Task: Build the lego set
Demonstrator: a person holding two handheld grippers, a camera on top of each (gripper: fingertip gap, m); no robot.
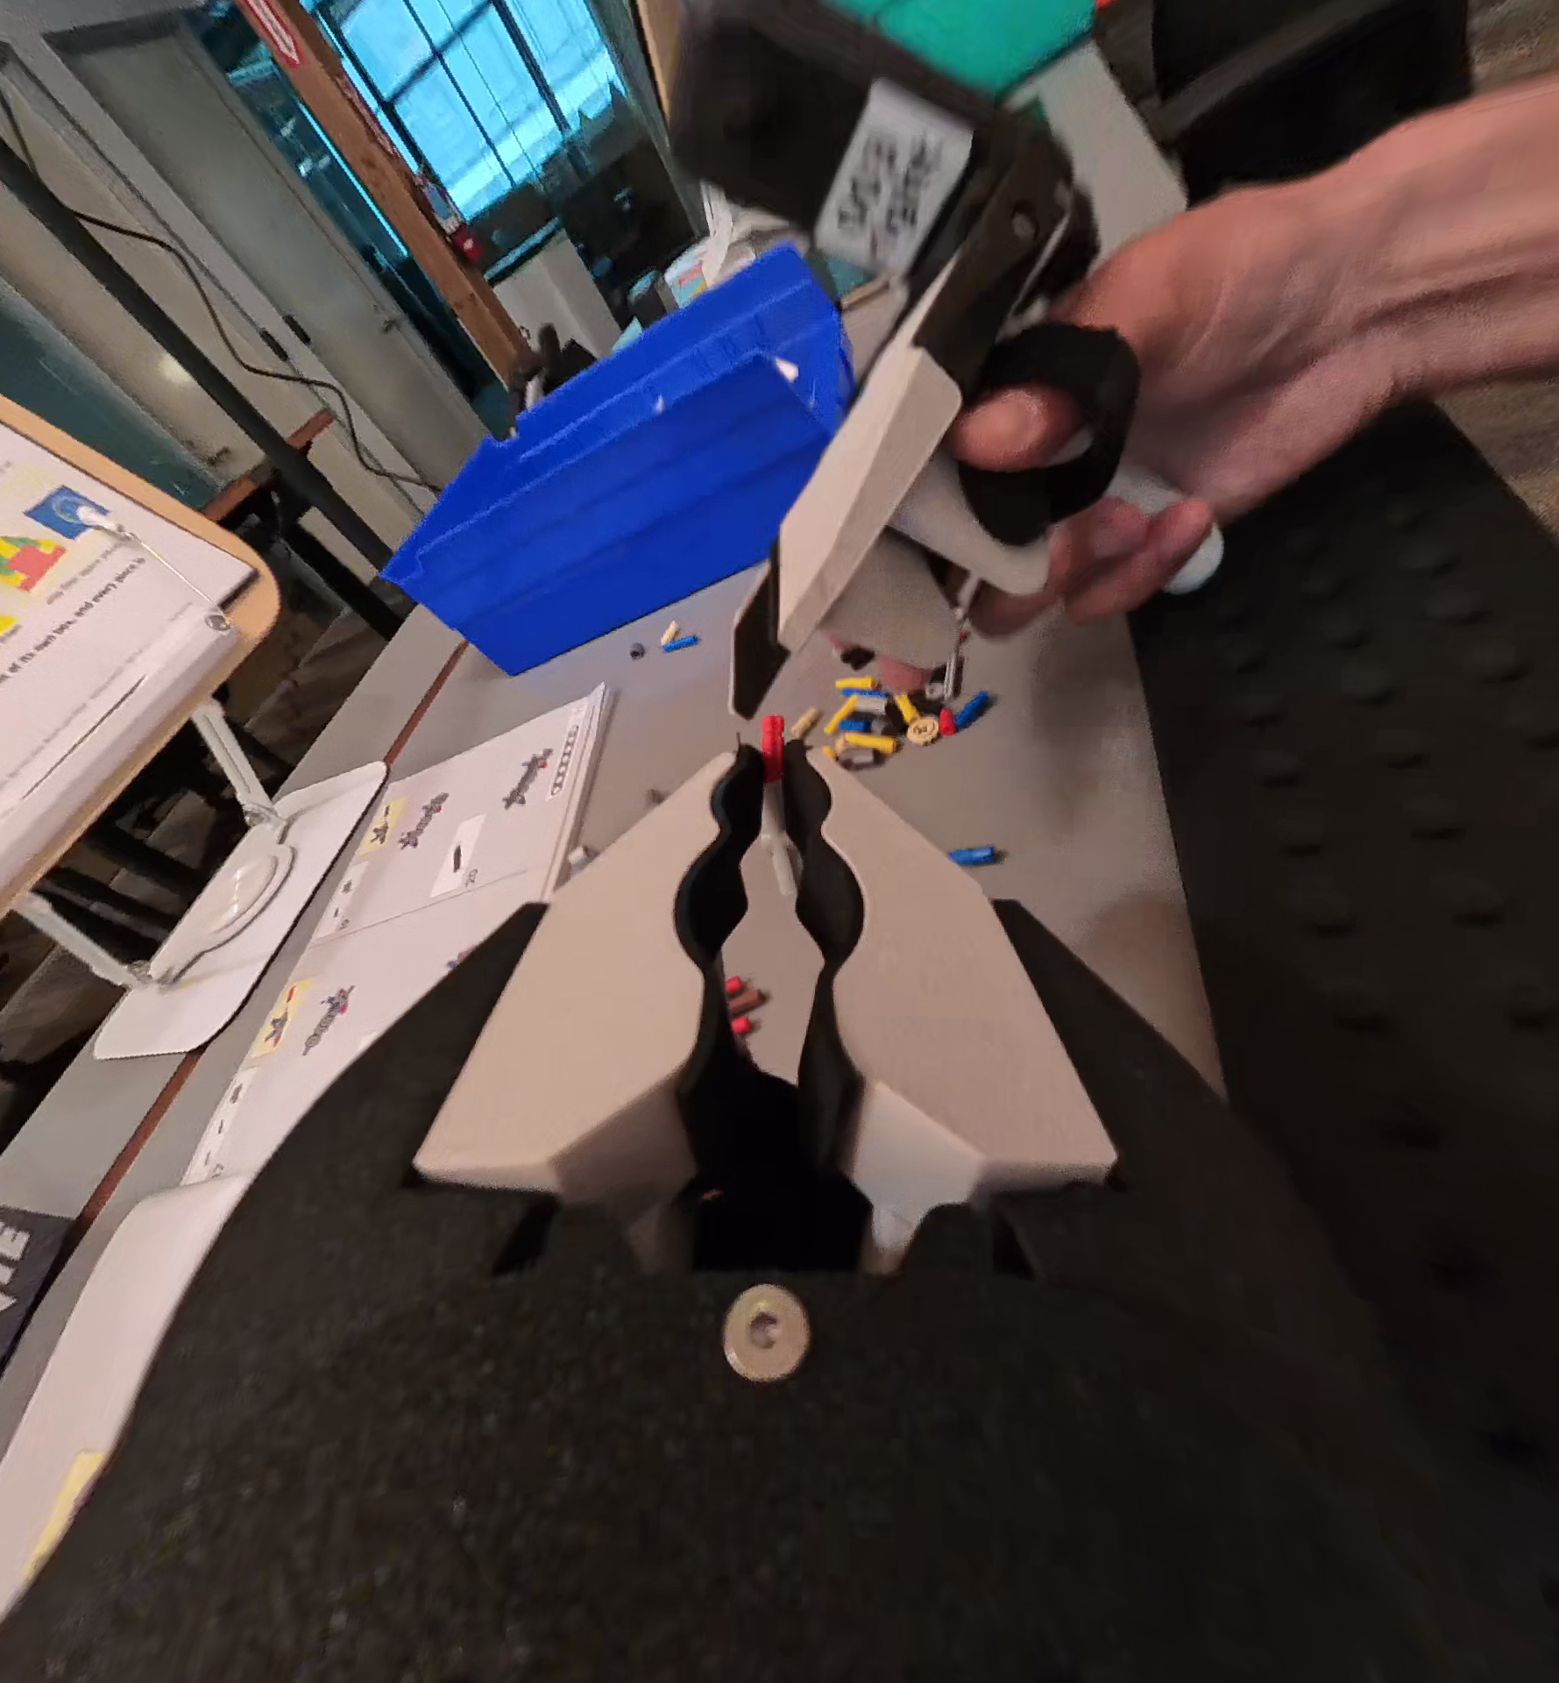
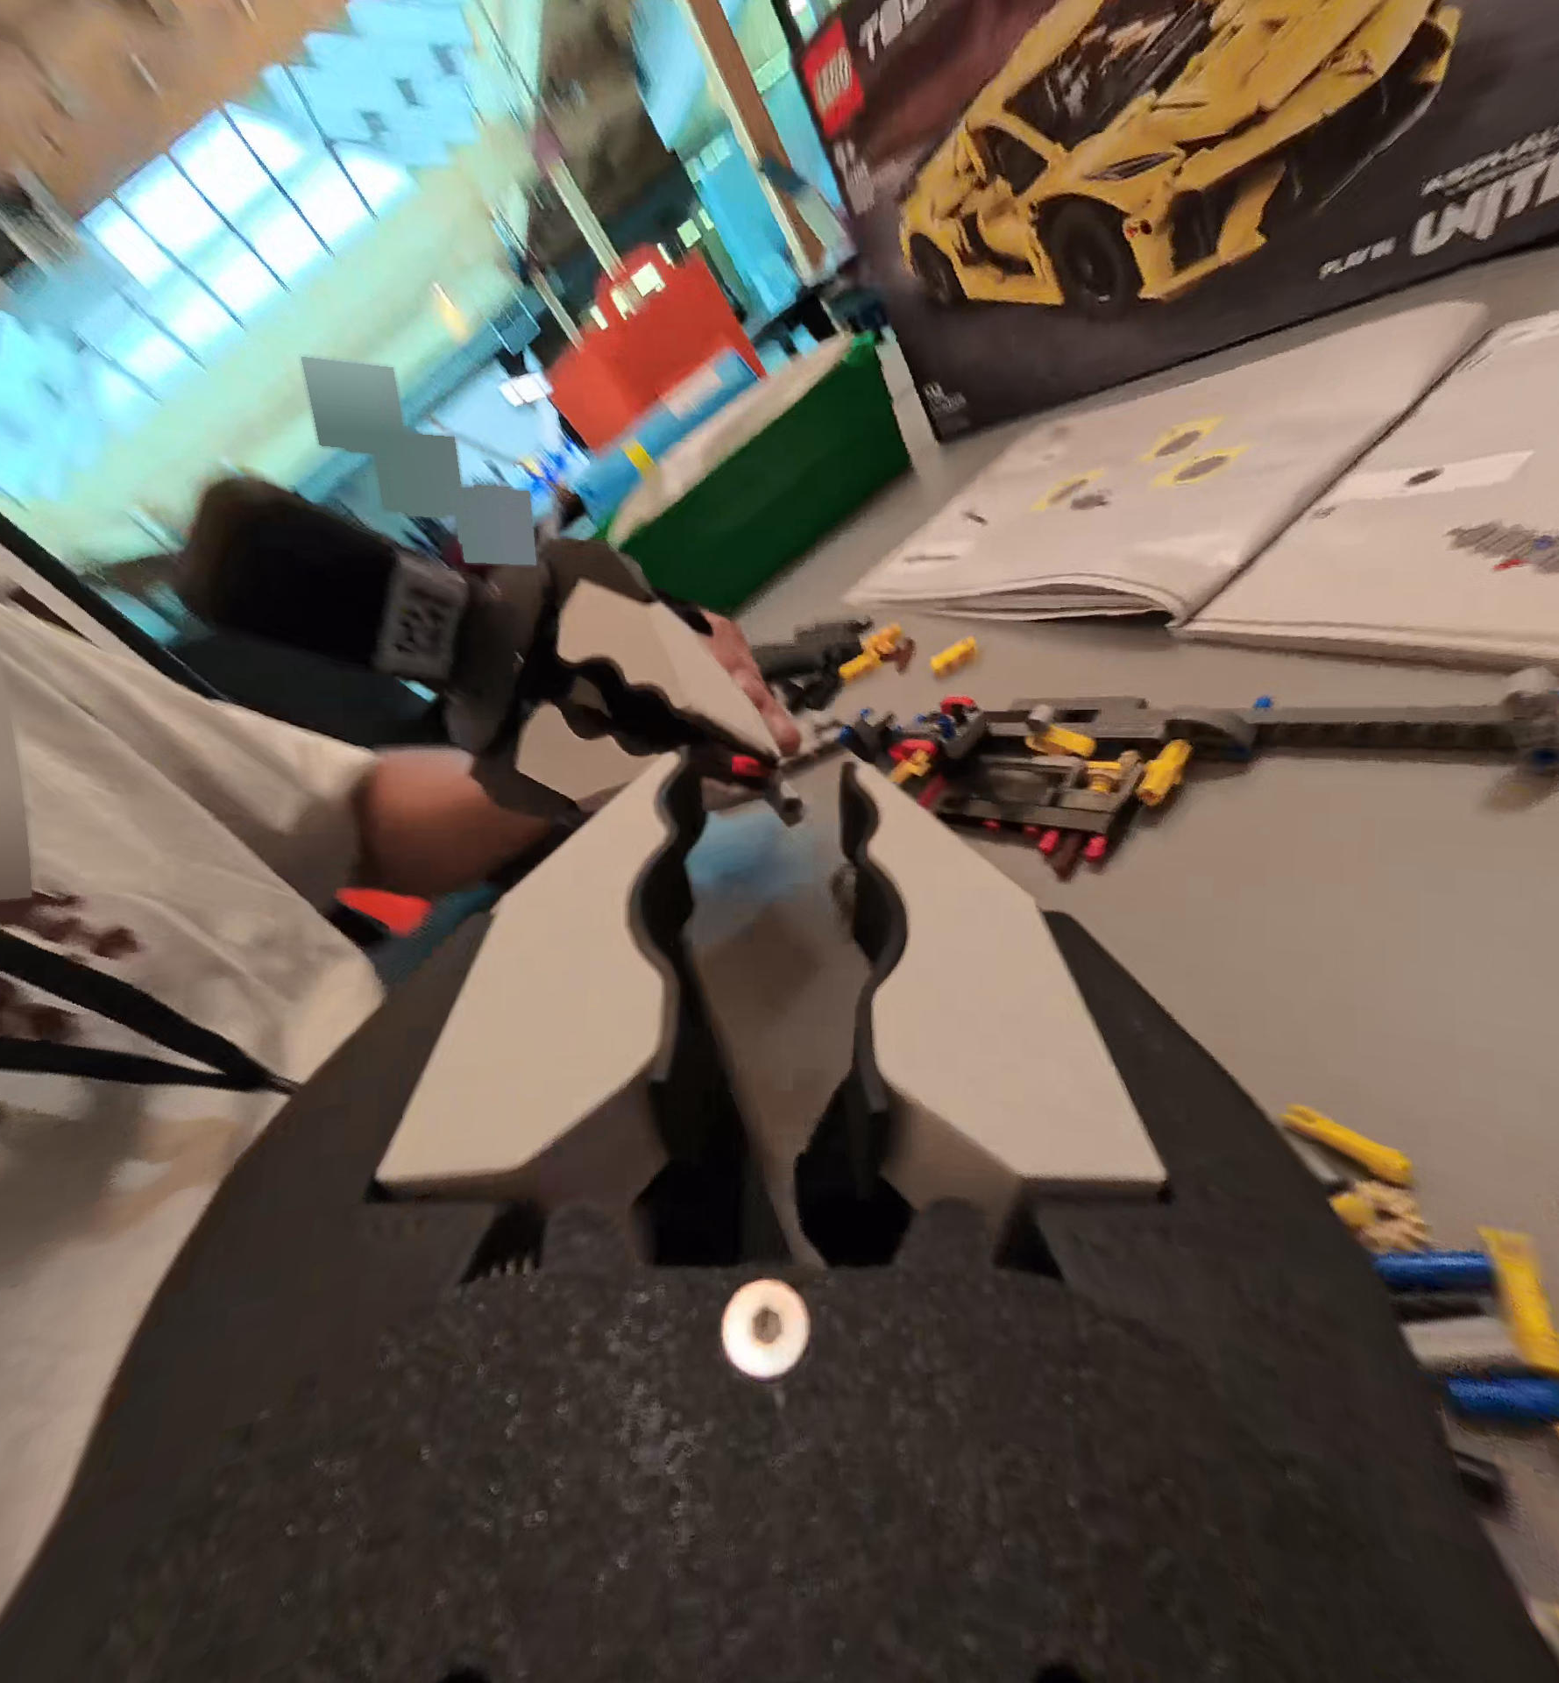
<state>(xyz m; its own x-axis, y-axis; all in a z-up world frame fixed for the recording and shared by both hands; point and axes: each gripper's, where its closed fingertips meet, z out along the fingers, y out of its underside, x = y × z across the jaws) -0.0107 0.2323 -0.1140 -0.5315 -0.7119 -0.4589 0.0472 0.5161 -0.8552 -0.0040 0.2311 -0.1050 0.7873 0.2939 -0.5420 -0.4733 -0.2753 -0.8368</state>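
The left gripper (image 1: pixel 774 760) pinched a small red piece (image 1: pixel 772 736) on a pale axle (image 1: pixel 780 842) at the tips of its jaws, held above the surface (image 1: pixel 1058 792). The right gripper (image 2: pixel 762 788) had its jaws spread, nothing between them, just beside that piece. To do the handover or mating well, the left should likely hold steady while the right lined up square on the axle before closing. The half-built chassis (image 2: pixel 1121 738) lay on the surface beyond, near the open manual (image 2: pixel 1303 510); loose pins (image 1: pixel 894 719) lay scattered well apart.
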